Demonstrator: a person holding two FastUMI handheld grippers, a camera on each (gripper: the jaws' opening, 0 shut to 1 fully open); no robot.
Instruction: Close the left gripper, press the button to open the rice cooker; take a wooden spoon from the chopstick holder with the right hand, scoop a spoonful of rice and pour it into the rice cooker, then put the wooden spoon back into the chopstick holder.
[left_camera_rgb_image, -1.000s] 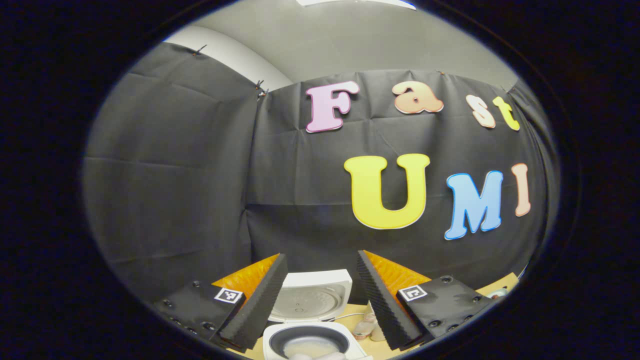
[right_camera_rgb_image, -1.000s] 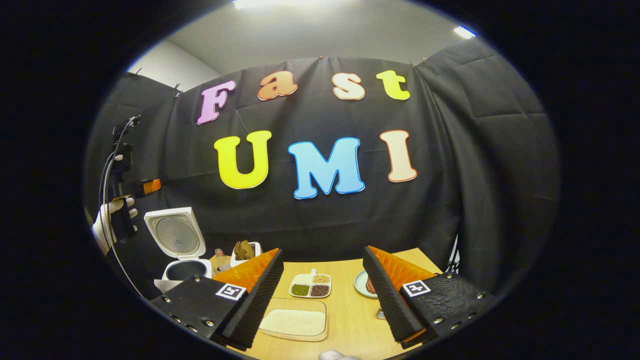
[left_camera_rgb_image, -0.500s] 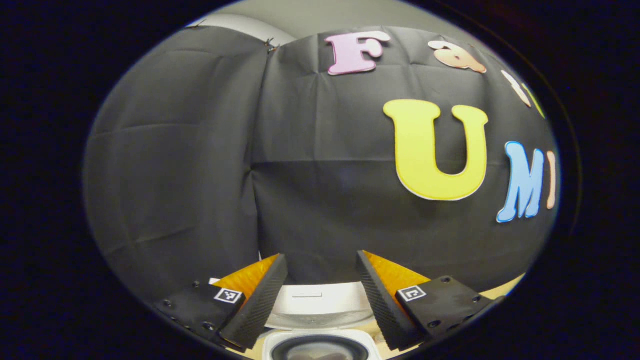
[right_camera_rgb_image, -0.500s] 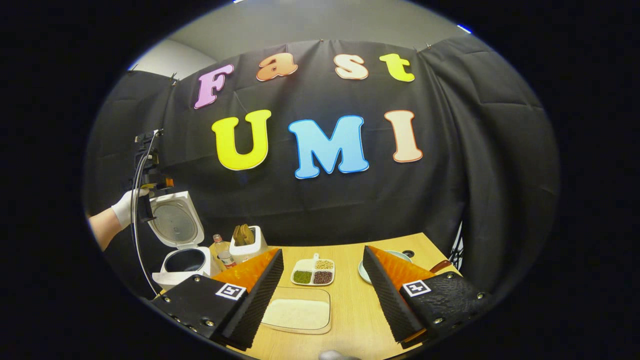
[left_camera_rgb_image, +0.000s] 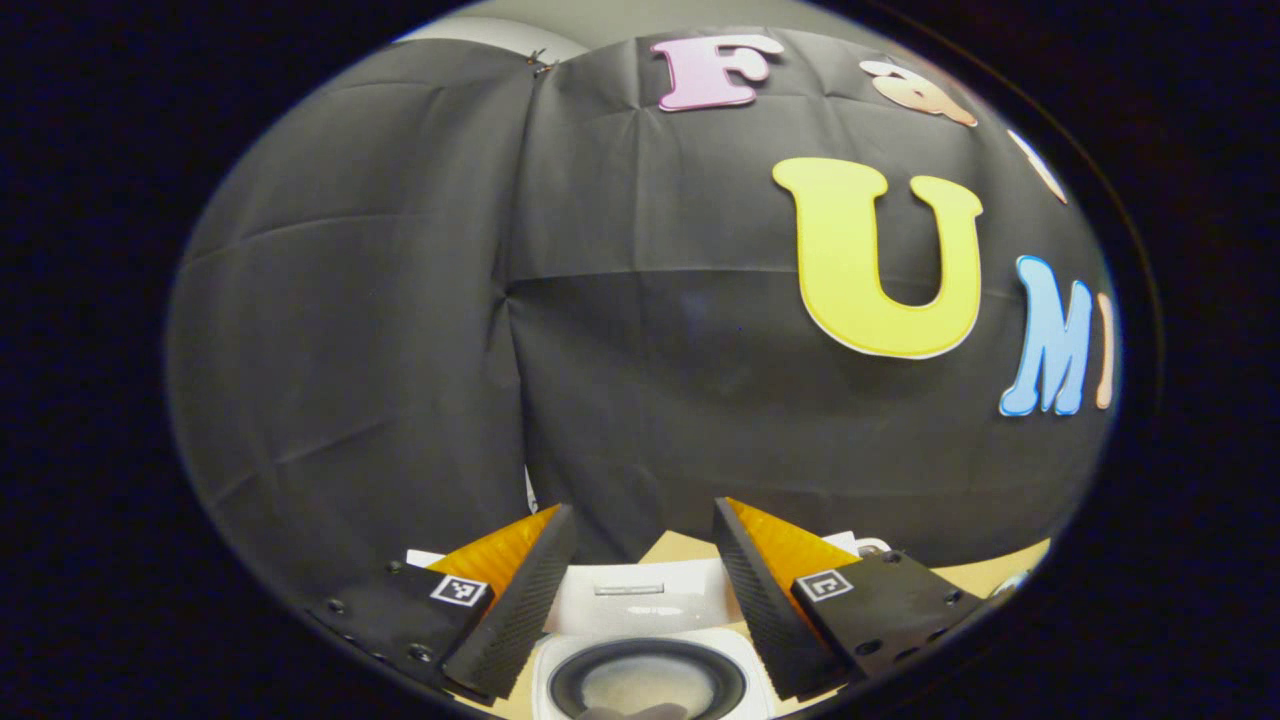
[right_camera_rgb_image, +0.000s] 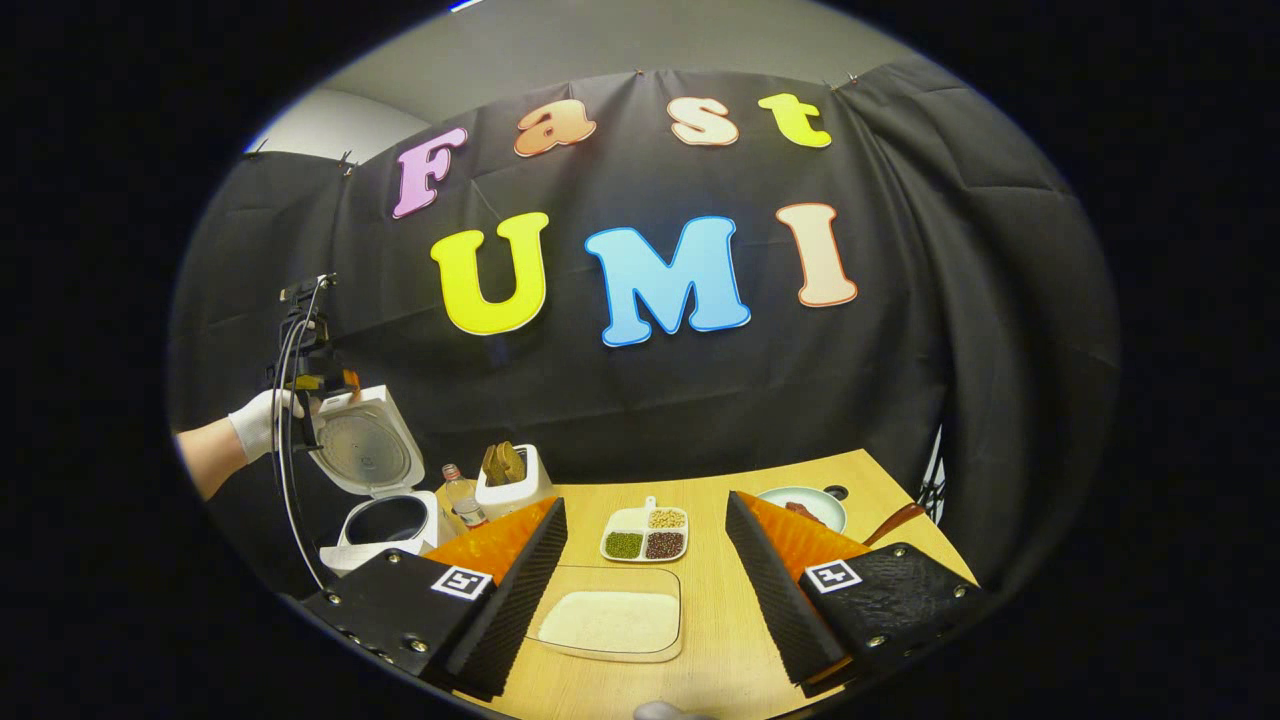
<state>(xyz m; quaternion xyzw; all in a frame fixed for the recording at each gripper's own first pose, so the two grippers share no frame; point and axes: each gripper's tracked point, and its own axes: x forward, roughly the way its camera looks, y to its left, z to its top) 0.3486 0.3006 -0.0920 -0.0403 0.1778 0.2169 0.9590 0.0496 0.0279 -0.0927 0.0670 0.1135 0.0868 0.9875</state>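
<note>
The white rice cooker (right_camera_rgb_image: 385, 520) stands open at the table's left end, its lid (right_camera_rgb_image: 365, 450) tilted up. In the left gripper view the lid (left_camera_rgb_image: 640, 600) and the dark inner pot (left_camera_rgb_image: 645, 685) lie just below my left gripper (left_camera_rgb_image: 642, 512), which is open with nothing between its fingers. In the right gripper view a gloved hand (right_camera_rgb_image: 260, 420) holds that left gripper (right_camera_rgb_image: 305, 380) at the lid's top edge. A white chopstick holder (right_camera_rgb_image: 513, 487) with wooden spoons (right_camera_rgb_image: 503, 462) stands right of the cooker. A clear tray of rice (right_camera_rgb_image: 612, 620) lies under my right gripper (right_camera_rgb_image: 645, 502), which is open and holds nothing.
A small bottle (right_camera_rgb_image: 462, 500) stands between cooker and holder. A divided dish of beans (right_camera_rgb_image: 647, 540) sits behind the rice tray, and a plate (right_camera_rgb_image: 800, 505) with a brown handle beside it sits at the right. The wooden table (right_camera_rgb_image: 720, 640) ends at the black cloth wall.
The left gripper has come down and closer over the open cooker, near the lid's top edge. The right gripper has dipped a little, so more of the table shows. Both stay open.
</note>
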